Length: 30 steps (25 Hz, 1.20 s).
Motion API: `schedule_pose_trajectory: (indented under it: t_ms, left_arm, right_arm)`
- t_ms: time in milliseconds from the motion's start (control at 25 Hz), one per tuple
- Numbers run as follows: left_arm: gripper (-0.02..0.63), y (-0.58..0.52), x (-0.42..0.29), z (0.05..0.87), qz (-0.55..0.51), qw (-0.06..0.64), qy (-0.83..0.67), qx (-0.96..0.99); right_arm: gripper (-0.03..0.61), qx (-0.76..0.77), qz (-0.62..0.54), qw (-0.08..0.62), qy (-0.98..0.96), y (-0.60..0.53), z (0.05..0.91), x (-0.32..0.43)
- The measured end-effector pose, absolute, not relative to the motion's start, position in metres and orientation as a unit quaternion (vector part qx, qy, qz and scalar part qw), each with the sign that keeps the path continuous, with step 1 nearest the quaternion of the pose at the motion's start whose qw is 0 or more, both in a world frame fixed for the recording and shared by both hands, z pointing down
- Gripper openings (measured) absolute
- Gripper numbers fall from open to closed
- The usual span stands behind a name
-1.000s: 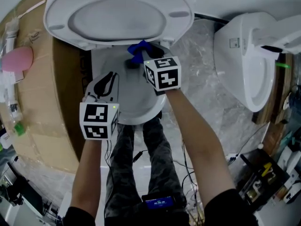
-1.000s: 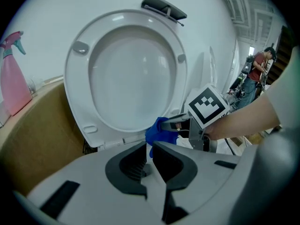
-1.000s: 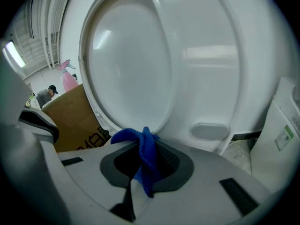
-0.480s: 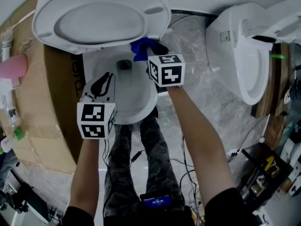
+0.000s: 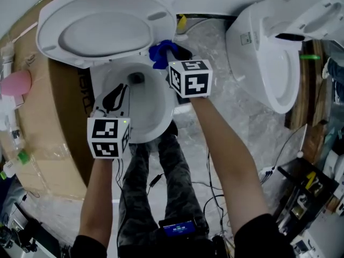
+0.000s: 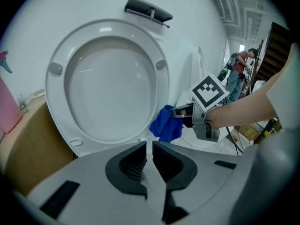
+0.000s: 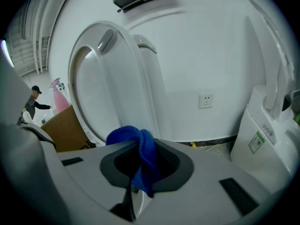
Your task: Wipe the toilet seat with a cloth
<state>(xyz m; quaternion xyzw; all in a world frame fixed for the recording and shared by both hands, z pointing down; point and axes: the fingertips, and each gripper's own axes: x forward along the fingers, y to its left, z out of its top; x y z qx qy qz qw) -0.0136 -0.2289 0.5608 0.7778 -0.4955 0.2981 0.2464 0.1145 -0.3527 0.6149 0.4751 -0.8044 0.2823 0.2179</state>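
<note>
The grey left hand-held gripper (image 6: 149,150) and right hand-held gripper (image 7: 140,167) bear black-and-white marker cubes (image 5: 110,137); trousers (image 5: 134,187) are camouflage.

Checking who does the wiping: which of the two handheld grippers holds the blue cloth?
The right gripper: its jaws are shut on the crumpled blue cloth. The left gripper, jaws barely apart, holds nothing.

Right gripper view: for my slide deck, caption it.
Right gripper clamps a blue cloth before the raised toilet seat.
</note>
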Motion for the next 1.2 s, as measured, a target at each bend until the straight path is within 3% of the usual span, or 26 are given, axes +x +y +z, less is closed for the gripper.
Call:
schedule_pose_trajectory:
  t_ms: [560, 1200]
  left_arm:
    - [0.048, -0.241, -0.026, 0.524, 0.294, 0.22, -0.506, 0.78]
    - [0.048, -0.246, -0.055, 0.476, 0.277, 0.201, -0.517, 0.785]
  right_arm:
    - [0.061, 0.504, 0.324, 0.138, -0.789, -0.365, 0.544, 0.111]
    - [0.061, 0.529, 0.301, 0.117, -0.785, -0.372, 0.461, 0.094]
